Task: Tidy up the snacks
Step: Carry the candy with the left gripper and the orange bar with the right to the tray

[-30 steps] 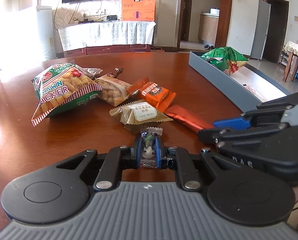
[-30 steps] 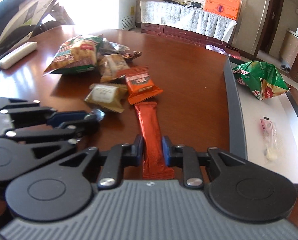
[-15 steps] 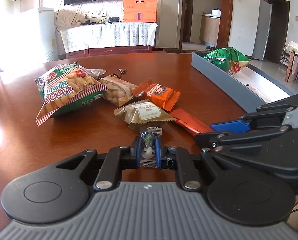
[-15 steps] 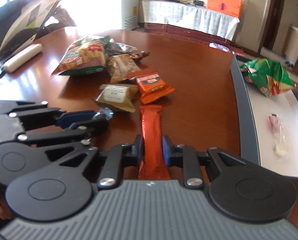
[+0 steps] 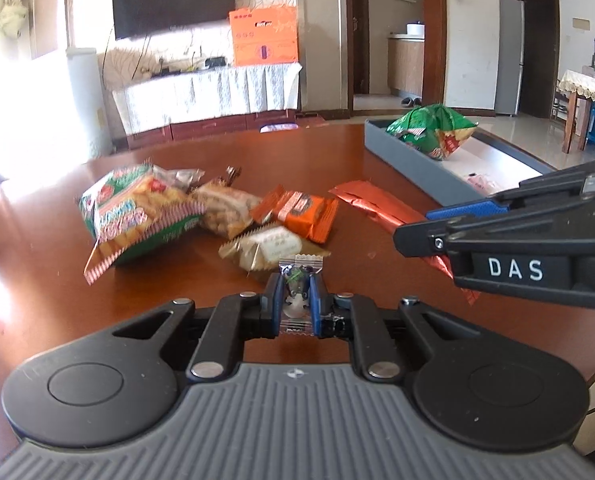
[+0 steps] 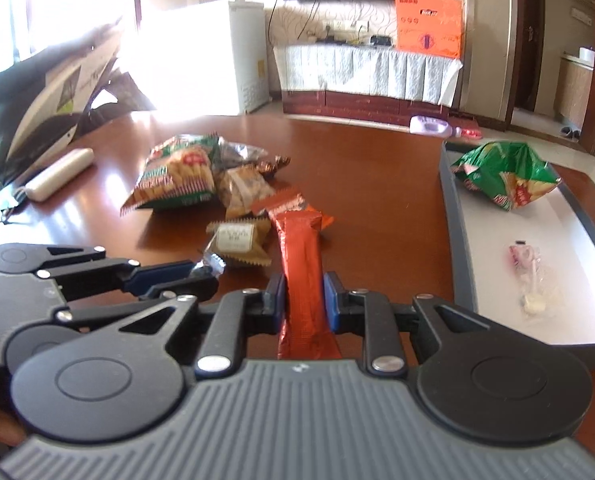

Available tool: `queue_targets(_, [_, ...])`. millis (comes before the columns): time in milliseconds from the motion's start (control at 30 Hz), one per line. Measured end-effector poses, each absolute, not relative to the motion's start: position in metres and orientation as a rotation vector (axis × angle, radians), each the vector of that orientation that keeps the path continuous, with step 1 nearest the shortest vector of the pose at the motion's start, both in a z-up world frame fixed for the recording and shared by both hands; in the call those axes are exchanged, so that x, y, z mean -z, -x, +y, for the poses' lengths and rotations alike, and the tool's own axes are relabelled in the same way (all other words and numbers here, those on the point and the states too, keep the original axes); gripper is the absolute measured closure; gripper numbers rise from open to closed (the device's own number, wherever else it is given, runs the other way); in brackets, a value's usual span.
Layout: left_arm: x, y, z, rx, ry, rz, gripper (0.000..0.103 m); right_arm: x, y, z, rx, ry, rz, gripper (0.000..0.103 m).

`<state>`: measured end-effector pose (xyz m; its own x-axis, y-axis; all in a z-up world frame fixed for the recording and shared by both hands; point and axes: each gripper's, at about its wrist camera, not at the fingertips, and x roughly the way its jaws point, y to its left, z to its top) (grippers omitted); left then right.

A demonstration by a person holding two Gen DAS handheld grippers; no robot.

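Note:
My left gripper (image 5: 295,300) is shut on a small clear-wrapped candy (image 5: 297,280), held above the wooden table. My right gripper (image 6: 304,300) is shut on a long red-orange snack bar (image 6: 301,264) and holds it lifted; the bar also shows in the left wrist view (image 5: 377,206). Loose snacks lie in a heap on the table: a prawn cracker bag (image 5: 137,212), a peanut packet (image 5: 225,210), an orange packet (image 5: 305,212) and a gold packet (image 5: 269,244). A grey tray (image 6: 453,240) at the right holds a green bag (image 6: 505,174) and a small pink candy (image 6: 529,276).
A white cylinder (image 6: 59,174) and a dark folded bag (image 6: 53,96) lie at the table's far left. The tray's near wall (image 5: 409,160) stands close to the right gripper. Beyond the table are a covered cabinet and a doorway.
Both grippers have risen from the table with their loads. The red-orange bar has lifted off the surface, and the view has tilted up to show more of the room.

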<state>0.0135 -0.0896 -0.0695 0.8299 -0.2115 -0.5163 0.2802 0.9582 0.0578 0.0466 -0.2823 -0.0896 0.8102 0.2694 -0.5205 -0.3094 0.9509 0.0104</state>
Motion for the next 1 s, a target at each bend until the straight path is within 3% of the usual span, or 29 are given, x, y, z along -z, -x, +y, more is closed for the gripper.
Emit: queue_targets(1000, [0.039, -0.053, -0.184, 0.363, -0.191, 0.414, 0.086, 0.063, -0.034, -0.351, -0.084, 0.015, 0.364, 0.079])
